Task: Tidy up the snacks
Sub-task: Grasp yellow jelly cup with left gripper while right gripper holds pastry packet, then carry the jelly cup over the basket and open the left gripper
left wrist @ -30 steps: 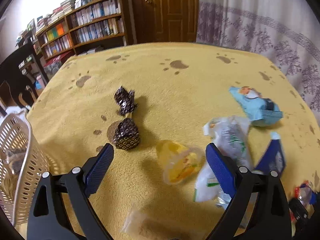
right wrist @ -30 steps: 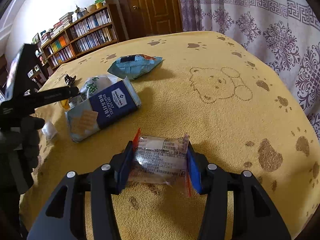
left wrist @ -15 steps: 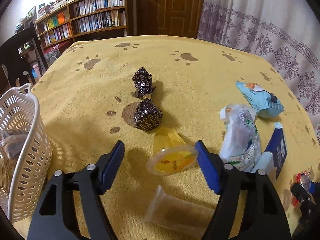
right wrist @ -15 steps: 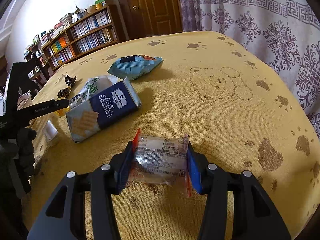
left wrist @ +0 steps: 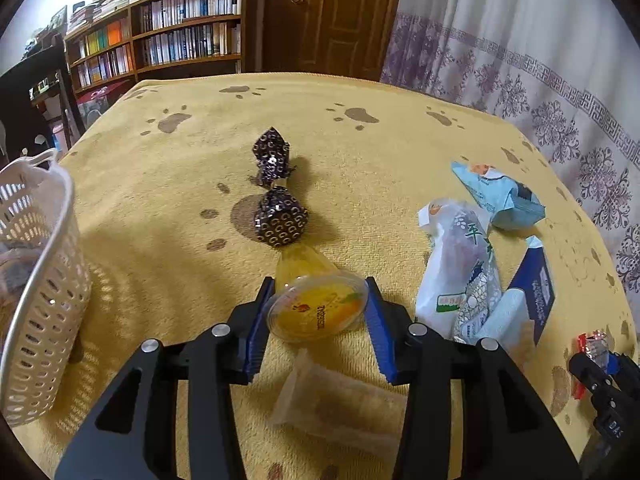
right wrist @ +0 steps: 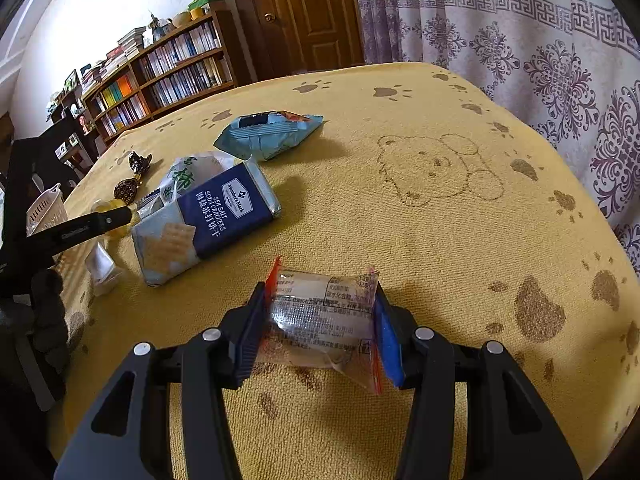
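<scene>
Left gripper: jaws narrowed around a jelly cup, lower centre of the left wrist view. Both blue pads sit at the cup's rim, left pad touching; right pad touching or just off, cannot tell. The cup lies on its side, lid toward the camera, on the yellow paw-print cloth covering the worktop.

Right gripper: jaws partly closed, pads pressed against both ends of a clear snack packet with red edges, lower centre of the right wrist view. The packet looks held just above the cloth.

Other snacks, left wrist view:
- dark foil candy, twisted wrapper, just beyond the cup, centre frame
- flat clear packet on the cloth below the left gripper, bottom centre
- white and green bag, right of centre, touching the navy cracker pack
- light blue pouch beyond them, right side

White plastic basket stands at the left edge, with something inside that is too blurred to name.

In the right wrist view the cracker pack lies left of centre, overlapping the white and green bag, with the blue pouch further up the frame. The left gripper's arm shows at the left edge.

Background: bookshelf upper left, wooden door top centre, patterned curtain at right.
</scene>
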`<act>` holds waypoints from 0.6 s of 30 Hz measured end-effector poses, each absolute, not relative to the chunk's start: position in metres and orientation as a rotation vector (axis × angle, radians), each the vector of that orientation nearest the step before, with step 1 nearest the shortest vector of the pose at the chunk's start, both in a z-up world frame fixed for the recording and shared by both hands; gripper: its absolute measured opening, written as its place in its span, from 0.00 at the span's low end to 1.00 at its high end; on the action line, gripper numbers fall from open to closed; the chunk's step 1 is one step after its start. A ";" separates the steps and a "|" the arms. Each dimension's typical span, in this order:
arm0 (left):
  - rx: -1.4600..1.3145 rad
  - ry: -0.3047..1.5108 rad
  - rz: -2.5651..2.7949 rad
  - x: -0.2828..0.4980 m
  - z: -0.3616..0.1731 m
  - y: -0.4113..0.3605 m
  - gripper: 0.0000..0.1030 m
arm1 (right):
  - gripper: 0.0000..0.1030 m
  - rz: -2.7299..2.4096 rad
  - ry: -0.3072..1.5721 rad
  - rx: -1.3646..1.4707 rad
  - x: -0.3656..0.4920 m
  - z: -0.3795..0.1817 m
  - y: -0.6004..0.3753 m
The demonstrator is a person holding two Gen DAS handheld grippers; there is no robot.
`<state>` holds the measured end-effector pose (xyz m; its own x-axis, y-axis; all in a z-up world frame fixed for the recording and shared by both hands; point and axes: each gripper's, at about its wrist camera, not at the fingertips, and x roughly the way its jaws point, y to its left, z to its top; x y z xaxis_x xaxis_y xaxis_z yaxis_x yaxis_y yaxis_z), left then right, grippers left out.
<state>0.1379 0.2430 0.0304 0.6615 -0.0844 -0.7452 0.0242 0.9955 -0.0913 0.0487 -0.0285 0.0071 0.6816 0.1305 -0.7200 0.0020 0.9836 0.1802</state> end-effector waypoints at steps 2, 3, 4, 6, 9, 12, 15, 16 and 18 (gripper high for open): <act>-0.077 0.829 -0.057 0.133 0.036 0.245 0.44 | 0.49 0.071 0.818 0.174 0.049 0.007 -0.029; -0.070 0.812 -0.050 0.129 0.040 0.246 0.44 | 0.49 0.070 0.817 0.174 0.048 0.008 -0.030; -0.065 0.797 -0.047 0.126 0.044 0.246 0.44 | 0.48 0.068 0.816 0.175 0.048 0.008 -0.030; -0.062 0.768 -0.047 0.119 0.053 0.248 0.44 | 0.49 0.066 0.816 0.176 0.048 0.008 -0.030; -0.060 0.725 -0.045 0.110 0.067 0.251 0.44 | 0.49 0.064 0.815 0.176 0.048 0.008 -0.031; -0.071 0.687 -0.035 0.102 0.081 0.258 0.44 | 0.49 0.062 0.815 0.177 0.049 0.008 -0.031; -0.079 0.652 -0.012 0.095 0.093 0.268 0.44 | 0.49 0.063 0.815 0.176 0.048 0.008 -0.031; -0.078 0.642 -0.004 0.093 0.097 0.270 0.44 | 0.49 0.062 0.815 0.176 0.049 0.008 -0.031; -0.081 0.618 0.018 0.089 0.104 0.280 0.44 | 0.49 0.059 0.815 0.177 0.049 0.008 -0.032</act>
